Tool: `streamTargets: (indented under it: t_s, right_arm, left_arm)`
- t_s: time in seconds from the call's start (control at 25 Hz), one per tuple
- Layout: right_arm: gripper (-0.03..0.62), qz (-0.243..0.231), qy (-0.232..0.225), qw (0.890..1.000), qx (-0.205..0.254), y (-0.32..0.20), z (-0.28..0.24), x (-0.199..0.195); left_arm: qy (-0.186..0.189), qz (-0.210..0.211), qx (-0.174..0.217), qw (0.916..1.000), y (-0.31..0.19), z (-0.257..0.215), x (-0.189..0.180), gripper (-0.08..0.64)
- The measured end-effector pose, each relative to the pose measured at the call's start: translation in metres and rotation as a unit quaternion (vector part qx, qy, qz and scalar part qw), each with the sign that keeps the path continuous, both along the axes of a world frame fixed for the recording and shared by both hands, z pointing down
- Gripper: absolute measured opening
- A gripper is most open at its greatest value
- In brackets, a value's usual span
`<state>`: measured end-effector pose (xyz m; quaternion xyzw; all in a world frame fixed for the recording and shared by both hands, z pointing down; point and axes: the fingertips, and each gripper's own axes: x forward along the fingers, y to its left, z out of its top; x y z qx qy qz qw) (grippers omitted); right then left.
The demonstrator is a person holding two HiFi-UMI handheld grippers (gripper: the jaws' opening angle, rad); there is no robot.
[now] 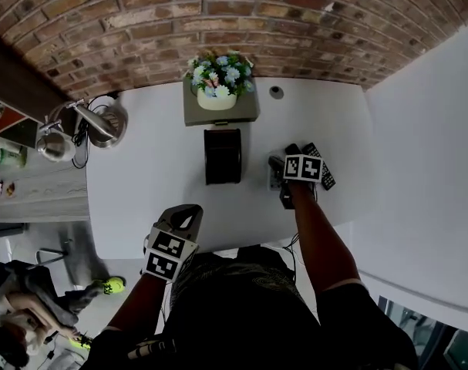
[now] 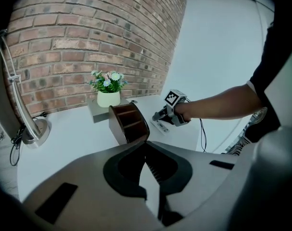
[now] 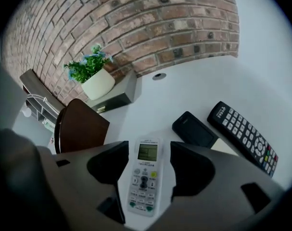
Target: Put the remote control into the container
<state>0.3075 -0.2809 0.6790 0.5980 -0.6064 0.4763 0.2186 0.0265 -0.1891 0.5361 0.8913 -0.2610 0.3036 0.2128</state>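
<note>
Right tongs [image 3: 148, 150] gape astride the white remote [image 3: 144, 183], lettering unreadable; left tongs [image 2: 146, 143] clenched.

Count across all three views:
- Remotes: 3 total. 1 white remote [image 3: 145, 179], 1 small black remote [image 3: 195, 129], 1 long black remote [image 3: 244, 136]. So 2 black, 1 white.
- Container [image 1: 222, 156]: 1.
- Flower pot [image 1: 217, 99]: 1.
- Grey box [image 1: 245, 111]: 1.
- Lamp [image 1: 95, 122]: 1.
- Grommet [image 1: 276, 92]: 1.
- Table [image 1: 141, 183]: 1.
- Grippers: 2, i.e. left gripper [image 2: 146, 146] and right gripper [image 3: 149, 148].
- Marker cubes: 2, one per gripper.
- Arms in the head view: 2.
- Bystander [image 1: 25, 307]: 1, with 2 green shoes showing.
</note>
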Motion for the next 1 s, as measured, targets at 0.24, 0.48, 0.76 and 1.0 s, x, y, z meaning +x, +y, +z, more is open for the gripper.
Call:
streamTargets:
  t_s: [0.24, 0.48, 0.76, 1.0]
  right_arm:
    - [0.255, -0.020, 0.018, 0.998, -0.048, -0.011, 0.016, -0.003]
    - [0.224, -0.015, 0.028, 0.999, -0.036, -0.010, 0.010, -0.004]
    - [0.219, -0.068, 0.029, 0.996, 0.047, 0.003, -0.042, -0.034]
    - [0.218, -0.075, 0.042, 0.985, 0.153, 0.026, -0.100, -0.062]
  left_arm:
    - [0.010, -0.032, -0.003, 0.9994, 0.001, -0.001, -0.003, -0.006]
    - [0.015, -0.040, -0.010, 0.9990, 0.007, 0.004, -0.011, -0.006]
    - [0.028, -0.037, -0.013, 0.9989, 0.002, 0.008, -0.015, -0.006]
    - [0.029, -0.017, -0.002, 0.9994, -0.004, 0.004, -0.014, -0.006]
